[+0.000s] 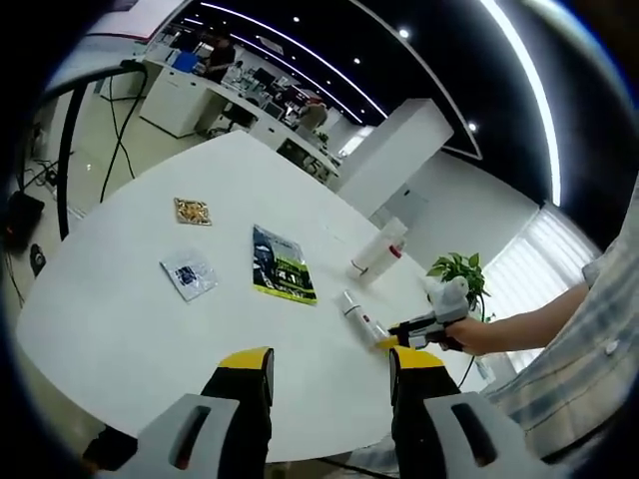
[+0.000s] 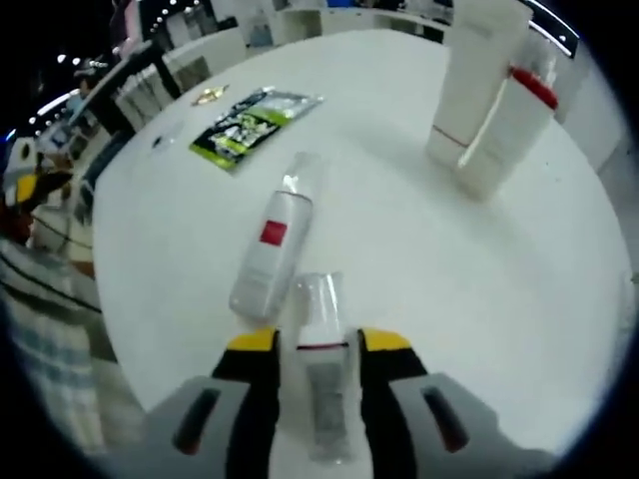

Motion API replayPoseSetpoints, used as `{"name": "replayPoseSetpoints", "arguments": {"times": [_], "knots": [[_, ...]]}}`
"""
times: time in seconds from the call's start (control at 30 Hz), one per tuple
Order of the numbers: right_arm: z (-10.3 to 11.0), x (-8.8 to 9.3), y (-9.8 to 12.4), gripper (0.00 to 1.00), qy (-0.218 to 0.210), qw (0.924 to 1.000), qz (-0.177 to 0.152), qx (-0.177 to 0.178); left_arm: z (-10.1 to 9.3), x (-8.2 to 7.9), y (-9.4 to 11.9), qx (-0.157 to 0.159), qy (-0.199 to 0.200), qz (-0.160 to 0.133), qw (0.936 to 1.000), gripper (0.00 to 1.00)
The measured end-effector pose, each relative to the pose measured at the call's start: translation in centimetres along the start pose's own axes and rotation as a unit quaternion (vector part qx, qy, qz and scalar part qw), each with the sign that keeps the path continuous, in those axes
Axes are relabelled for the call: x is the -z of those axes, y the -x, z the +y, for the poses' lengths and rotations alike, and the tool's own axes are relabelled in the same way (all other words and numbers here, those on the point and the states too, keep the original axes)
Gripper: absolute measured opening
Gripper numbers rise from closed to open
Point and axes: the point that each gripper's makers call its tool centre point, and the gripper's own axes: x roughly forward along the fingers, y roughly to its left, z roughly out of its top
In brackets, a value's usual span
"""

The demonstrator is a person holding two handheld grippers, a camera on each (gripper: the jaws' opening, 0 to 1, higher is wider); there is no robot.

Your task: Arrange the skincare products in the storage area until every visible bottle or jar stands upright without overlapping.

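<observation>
In the right gripper view, the right gripper (image 2: 318, 351) has its yellow-tipped jaws narrowed around a small clear-capped bottle (image 2: 321, 344) lying on the white counter (image 2: 419, 269), the bottle's cap pointing away from the camera between the jaws. Just beside it, touching or nearly touching its cap end, a white bottle with a red label (image 2: 268, 249) lies on its side. Farther off, 2 tall white tubes (image 2: 489, 100) stand upright close together, 1 with a red band near its top. A green and black packet (image 2: 250, 125) lies flat beyond the lying bottle. In the left gripper view, the left gripper (image 1: 329, 374) hovers above the counter (image 1: 130, 329) with its jaws wide apart and nothing between them. That view shows the right gripper (image 1: 424, 327) held in a person's hand (image 1: 469, 334) at the lying white bottle (image 1: 356, 312), the tubes (image 1: 379, 249) behind, the green packet (image 1: 282, 264), a small blue sachet (image 1: 188, 274), a brown patterned square (image 1: 192, 211) and a potted plant (image 1: 461, 271) at the counter's far edge.
</observation>
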Motion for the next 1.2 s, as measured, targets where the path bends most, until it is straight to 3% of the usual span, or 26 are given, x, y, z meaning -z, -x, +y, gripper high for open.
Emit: {"name": "replayPoseSetpoints", "arguments": {"times": [0.17,0.43,0.53,0.8,1.2], "knots": [[-0.4,0.1,-0.1,0.2,0.023,0.9996,0.01,0.014,-0.3,0.3,-0.6,0.004,0.003,0.006,1.0,0.48],[-0.4,0.1,0.0,0.19,0.04,0.9991,0.012,0.006,-0.4,0.5,-0.9,0.005,0.002,0.013,0.9999,0.47],[0.1,-0.1,0.1,0.18,0.011,0.9998,0.009,-0.017,-0.6,0.4,-0.9,0.009,0.008,0.009,0.9999,0.43],[0.5,0.2,0.6,0.18,0.005,0.9994,0.0,-0.035,-1.3,0.7,-2.1,0.015,0.014,0.017,0.9996,0.43],[-0.1,0.3,2.2,0.17,-0.033,0.998,-0.036,-0.039,-2.4,1.4,-3.3,0.028,0.015,0.032,0.999,0.43]]}}
